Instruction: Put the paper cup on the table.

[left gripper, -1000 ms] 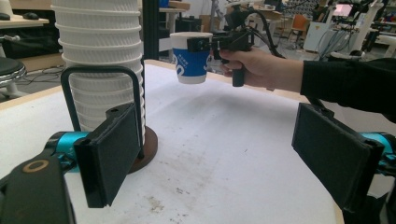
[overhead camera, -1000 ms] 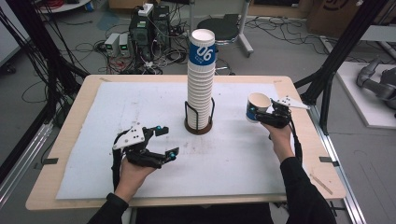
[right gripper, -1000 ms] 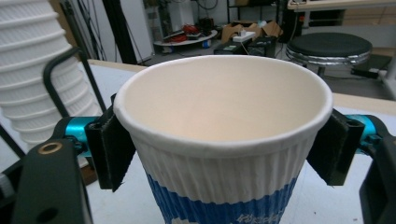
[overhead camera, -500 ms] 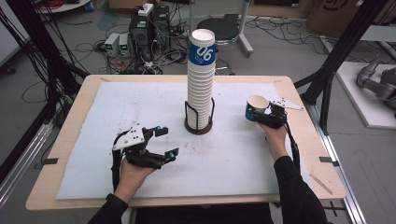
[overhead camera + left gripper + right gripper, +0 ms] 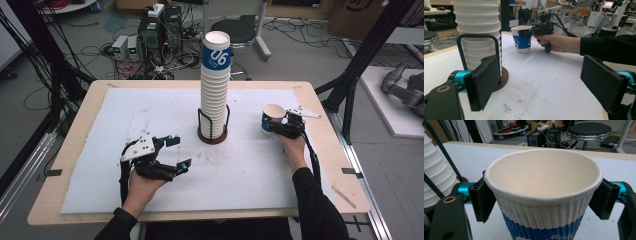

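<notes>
A white paper cup with a blue band stands upright on the white mat at the right. My right gripper reaches around it from the side, one jaw on each flank. Its jaws have just been opening, and the pads stand slightly off the cup's ribbed wall. The left gripper view shows the cup resting on the table with the right gripper at its rim. My left gripper lies open at the front left with nothing between its jaws.
A tall stack of paper cups stands in a black wire holder on a brown base at the table's middle, close to the left gripper's pad. The white mat covers most of the wooden table. Black frame posts flank the table.
The cup and my right gripper have shifted slightly left and down in the high view. The left gripper has stayed where it was.
</notes>
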Demonstrator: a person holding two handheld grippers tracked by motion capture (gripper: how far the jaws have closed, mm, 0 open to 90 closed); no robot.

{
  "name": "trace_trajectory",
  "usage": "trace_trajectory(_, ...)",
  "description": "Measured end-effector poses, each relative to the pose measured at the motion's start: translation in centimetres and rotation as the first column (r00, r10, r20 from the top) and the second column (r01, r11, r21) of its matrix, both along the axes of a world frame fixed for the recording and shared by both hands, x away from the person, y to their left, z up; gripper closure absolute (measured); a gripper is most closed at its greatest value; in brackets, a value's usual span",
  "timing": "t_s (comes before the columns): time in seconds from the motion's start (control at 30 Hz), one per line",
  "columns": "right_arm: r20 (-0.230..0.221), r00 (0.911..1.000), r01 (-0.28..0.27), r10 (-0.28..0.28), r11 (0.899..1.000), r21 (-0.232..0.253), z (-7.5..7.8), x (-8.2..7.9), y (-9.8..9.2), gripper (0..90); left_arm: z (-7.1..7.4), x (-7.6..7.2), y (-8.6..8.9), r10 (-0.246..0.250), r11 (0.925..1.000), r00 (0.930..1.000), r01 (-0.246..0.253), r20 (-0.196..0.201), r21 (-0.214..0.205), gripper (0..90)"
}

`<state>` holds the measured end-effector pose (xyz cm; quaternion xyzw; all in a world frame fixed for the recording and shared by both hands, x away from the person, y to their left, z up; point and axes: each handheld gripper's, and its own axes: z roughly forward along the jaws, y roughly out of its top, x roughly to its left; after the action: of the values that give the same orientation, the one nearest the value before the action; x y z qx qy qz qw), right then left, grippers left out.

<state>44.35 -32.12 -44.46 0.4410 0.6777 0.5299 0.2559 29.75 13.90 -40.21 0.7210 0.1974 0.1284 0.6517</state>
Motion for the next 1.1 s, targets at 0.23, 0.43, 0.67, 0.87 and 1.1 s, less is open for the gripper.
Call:
trace_trajectory(0.23,-0.017,0.9999,-0.003,0.003,1.000,-0.024,0.19,-0.27,-0.01,18.8,0.05,0.02,-0.08,-0.003,1.0000,1.0000,0.003,0.007,0.006,15.1)
trace_trajectory(0.43,-0.023,0.9997,-0.003,0.002,0.999,-0.040,0.23,-0.55,-0.04,18.3,0.07,0.10,-0.13,-0.004,1.0000,1.0000,0.004,0.009,0.005,15.2)
trace_trajectory(0.67,-0.039,0.9992,-0.005,0.003,0.998,-0.059,0.36,-0.74,0.07,17.4,0.05,0.19,-0.28,-0.007,1.0000,0.9999,0.006,0.008,0.005,15.1)
trace_trajectory(0.87,-0.053,0.9986,-0.001,-0.003,0.998,-0.068,0.28,-0.84,0.11,17.3,0.07,0.25,-0.37,-0.010,0.9999,0.9999,0.010,0.007,0.002,15.1)
trace_trajectory(1.1,-0.070,0.9973,0.017,-0.023,0.995,-0.096,0.31,-0.94,0.28,13.7,0.06,0.35,-0.47,-0.012,0.9999,0.9999,0.012,0.005,0.001,15.1)
